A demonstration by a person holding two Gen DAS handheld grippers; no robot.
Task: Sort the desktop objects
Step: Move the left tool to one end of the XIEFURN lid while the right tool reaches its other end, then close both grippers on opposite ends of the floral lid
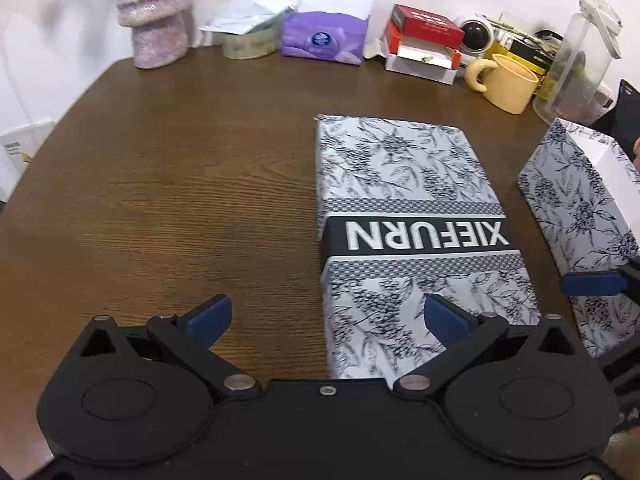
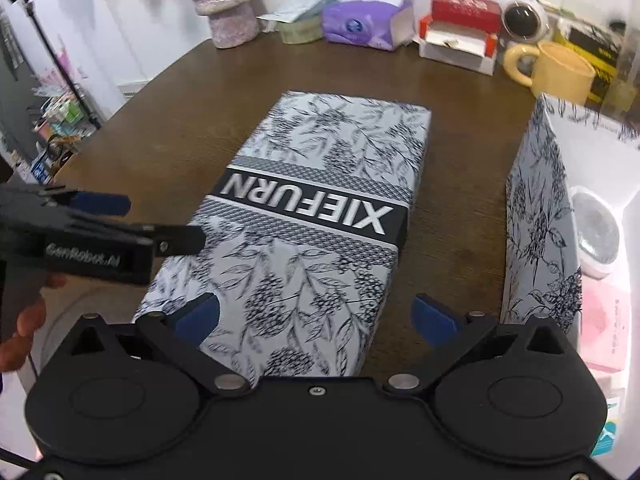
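A flower-patterned box lid printed XIEFURN lies flat on the brown table. My left gripper hovers open over the lid's near left edge, with its right pad above the lid and nothing held. In the right wrist view my right gripper is open and straddles the near end of the lid. The left gripper reaches in from the left there, open. The matching open box stands to the right and holds a white round item and a pink pack.
Along the back wall sit a fluffy pink item, a tape roll, a purple tissue pack, a red-and-white carton, a white camera, a yellow mug and a clear jug. A lamp stand is off the table's left.
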